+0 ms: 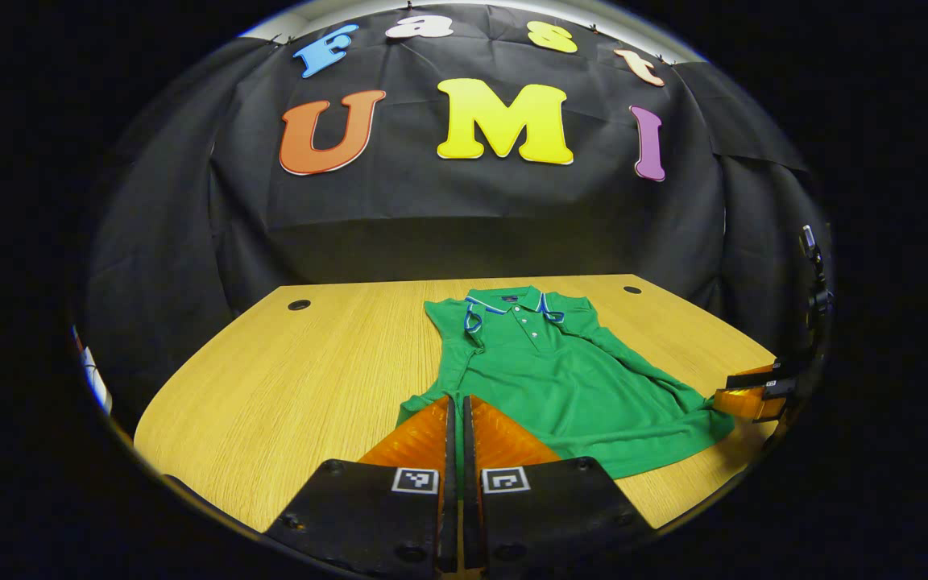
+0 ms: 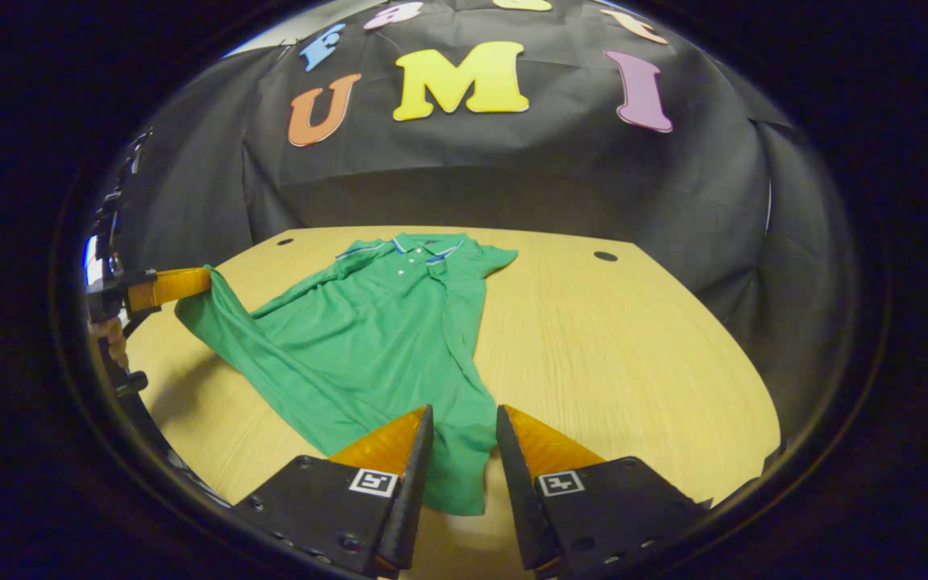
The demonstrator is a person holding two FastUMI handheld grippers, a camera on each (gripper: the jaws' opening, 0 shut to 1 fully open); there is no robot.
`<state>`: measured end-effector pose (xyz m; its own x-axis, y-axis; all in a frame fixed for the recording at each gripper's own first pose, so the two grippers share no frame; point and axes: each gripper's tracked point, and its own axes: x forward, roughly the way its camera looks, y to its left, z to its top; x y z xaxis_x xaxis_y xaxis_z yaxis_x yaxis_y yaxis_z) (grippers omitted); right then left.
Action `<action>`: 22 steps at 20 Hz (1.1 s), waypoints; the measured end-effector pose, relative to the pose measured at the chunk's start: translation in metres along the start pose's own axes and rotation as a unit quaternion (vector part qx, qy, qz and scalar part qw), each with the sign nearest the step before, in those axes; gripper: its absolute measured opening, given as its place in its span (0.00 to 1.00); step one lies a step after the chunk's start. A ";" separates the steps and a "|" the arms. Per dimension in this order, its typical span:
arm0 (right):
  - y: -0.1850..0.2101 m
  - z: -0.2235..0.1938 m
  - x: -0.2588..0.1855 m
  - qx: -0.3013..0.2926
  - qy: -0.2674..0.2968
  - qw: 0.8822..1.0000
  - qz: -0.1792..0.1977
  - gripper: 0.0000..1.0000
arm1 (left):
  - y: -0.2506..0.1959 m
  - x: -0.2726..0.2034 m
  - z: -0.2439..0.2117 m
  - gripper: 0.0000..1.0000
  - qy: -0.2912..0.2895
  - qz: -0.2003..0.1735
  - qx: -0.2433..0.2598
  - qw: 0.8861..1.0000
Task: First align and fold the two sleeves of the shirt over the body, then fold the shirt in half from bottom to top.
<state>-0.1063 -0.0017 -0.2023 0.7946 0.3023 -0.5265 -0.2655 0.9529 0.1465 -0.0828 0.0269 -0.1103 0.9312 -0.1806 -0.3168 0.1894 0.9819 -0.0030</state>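
A green polo shirt [image 1: 561,379] lies collar-away on the wooden table [image 1: 295,387], with folds running down both sides of its body. In the left gripper view my left gripper [image 1: 457,399] is shut on the shirt's near left hem corner. In the right gripper view the left gripper [image 2: 205,280] holds that corner of the shirt [image 2: 375,322] lifted off the table, a shadow under it. My right gripper [image 2: 464,412] stands open with the near right hem between its fingers. The left gripper view has the right gripper [image 1: 718,396] at the shirt's right hem corner.
The table [image 2: 641,338] has a round cable hole near each far corner [image 1: 299,304] [image 1: 632,289]. Black cloth walls close off the back and sides. Bare wood stretches to both sides of the shirt. A hand [image 2: 113,338] holds the left gripper.
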 end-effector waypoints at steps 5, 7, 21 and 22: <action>-0.017 -0.022 -0.010 0.038 0.016 0.999 -0.029 0.49 | 0.004 -0.012 -0.009 0.06 0.003 0.004 0.002 1.000; -0.012 -0.030 -0.010 0.054 0.022 0.998 -0.018 0.51 | 0.007 -0.015 -0.012 0.06 0.003 0.007 0.001 1.000; -0.002 0.048 -0.011 0.057 -0.050 0.997 0.034 0.00 | 0.011 -0.015 0.020 0.06 -0.052 0.021 -0.017 0.998; -0.003 0.061 -0.012 0.055 -0.061 0.996 0.034 0.00 | 0.011 -0.013 0.031 0.06 -0.068 0.022 -0.018 0.997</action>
<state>-0.0815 -0.0069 -0.1456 0.8392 0.3603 -0.4074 -0.2646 0.9249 0.2730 -0.0828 0.0381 -0.0769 0.9723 -0.1417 -0.1856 0.1390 0.9899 -0.0277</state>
